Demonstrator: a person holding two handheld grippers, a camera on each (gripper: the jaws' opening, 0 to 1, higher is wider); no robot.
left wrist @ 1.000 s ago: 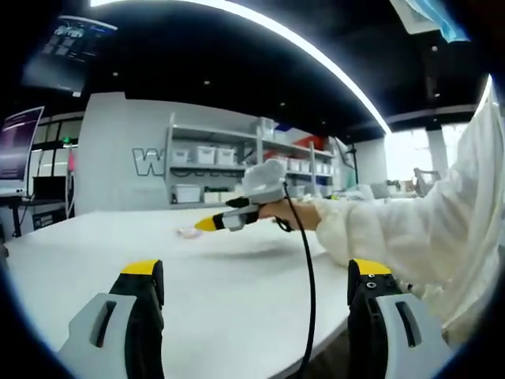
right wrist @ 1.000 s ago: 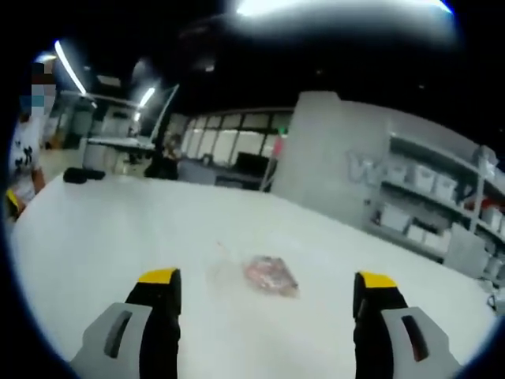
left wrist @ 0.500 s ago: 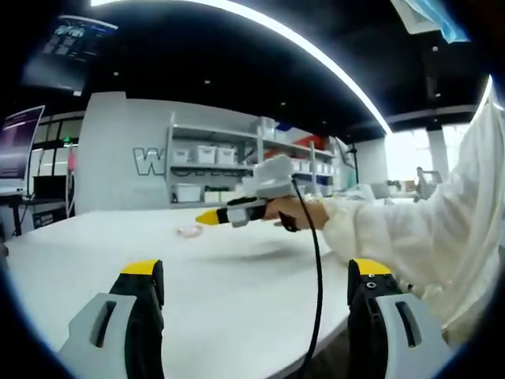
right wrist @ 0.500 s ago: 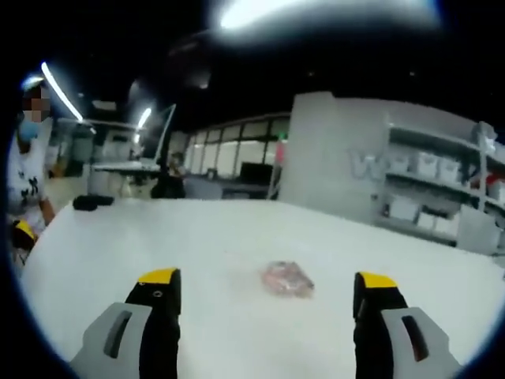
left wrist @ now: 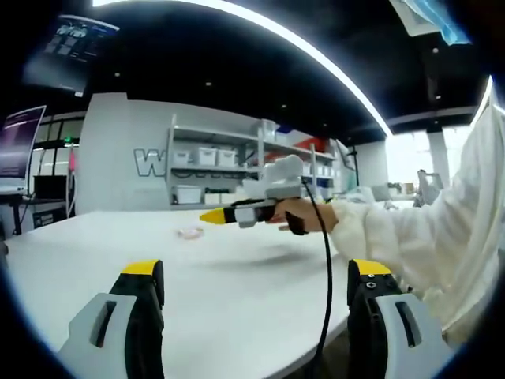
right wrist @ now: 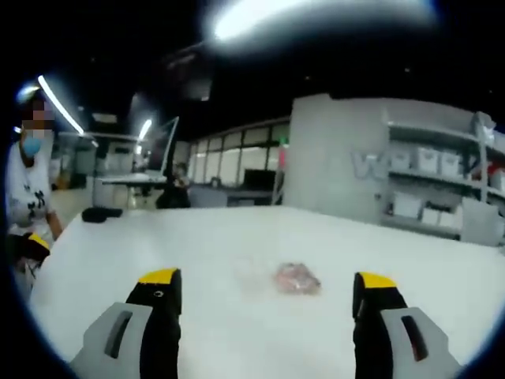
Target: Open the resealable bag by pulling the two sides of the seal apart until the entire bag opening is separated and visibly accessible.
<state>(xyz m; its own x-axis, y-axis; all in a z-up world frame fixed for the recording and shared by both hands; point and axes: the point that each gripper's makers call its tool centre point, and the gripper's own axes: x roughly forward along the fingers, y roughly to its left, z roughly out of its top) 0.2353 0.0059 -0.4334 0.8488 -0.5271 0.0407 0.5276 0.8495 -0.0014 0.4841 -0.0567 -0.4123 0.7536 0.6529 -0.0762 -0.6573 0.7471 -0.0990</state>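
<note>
A small clear resealable bag with pinkish contents lies flat on the white table, a little way ahead of my right gripper. That gripper is open, with nothing between its yellow-tipped jaws. In the left gripper view the same bag is a small patch far out on the table. The right gripper hovers just above and to the right of it, held by a hand in a white sleeve. My left gripper is open and empty over the near table, well short of the bag.
Shelves with white bins stand against the grey wall behind the table. A black object lies at the table's far left corner. A person stands at the left side. A black cable hangs over the table's edge.
The right gripper has drawn back a little to the right and levelled out above the bag. Its view has swung, so the bag sits further right between the jaws. The left gripper stays put.
</note>
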